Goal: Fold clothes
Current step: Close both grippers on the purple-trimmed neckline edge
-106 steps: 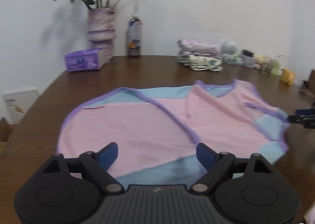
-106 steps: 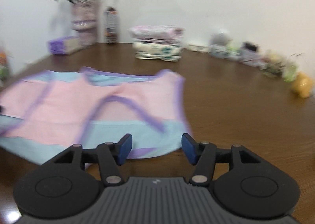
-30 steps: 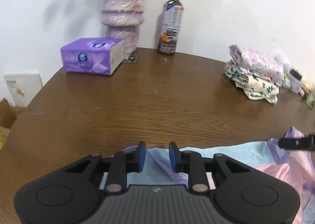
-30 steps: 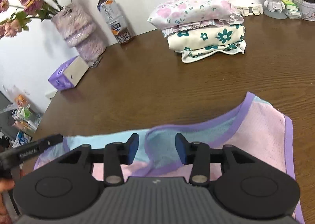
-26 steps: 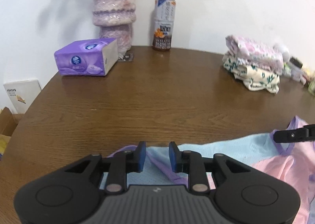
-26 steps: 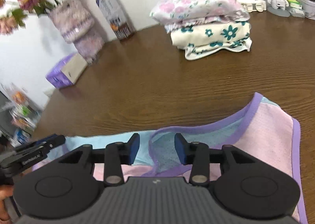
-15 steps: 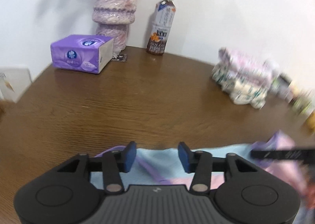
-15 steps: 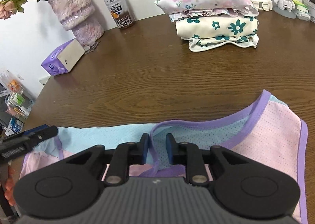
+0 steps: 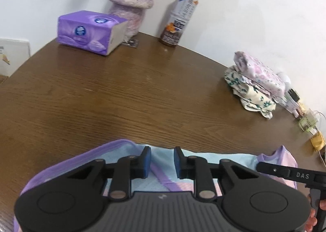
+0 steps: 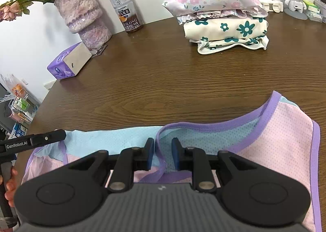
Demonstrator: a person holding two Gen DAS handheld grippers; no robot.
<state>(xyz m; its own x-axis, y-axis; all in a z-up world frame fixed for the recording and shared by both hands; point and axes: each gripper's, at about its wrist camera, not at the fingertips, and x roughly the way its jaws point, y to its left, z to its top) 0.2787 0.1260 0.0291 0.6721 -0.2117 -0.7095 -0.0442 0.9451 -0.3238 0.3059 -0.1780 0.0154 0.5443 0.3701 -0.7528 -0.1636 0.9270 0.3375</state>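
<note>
The pink and pale-blue garment [image 10: 285,140] with purple trim lies spread flat along the near edge of the counter [image 10: 183,89]. Its blue, trimmed edge faces the far side.

The right gripper [image 10: 162,154] is over the neckline. Its fingers have just been closing and now stand narrowed, with a raised fold of purple trim between them. A gap still shows beside the fold, so they are not clamped on it.

The left gripper [image 9: 162,162] is over the garment's left part. Its fingers have also just been closing and are narrowed, astride a purple seam that lies flat beneath them, unpinched.

Well apart from the garment, a stack of folded floral clothes [image 10: 224,17] sits toward the far right. A tea bottle [image 10: 124,7] and a fuzzy vase of roses [image 10: 83,15] stand at the far edge. A purple tissue pack [image 10: 69,62] is near the far left corner.
</note>
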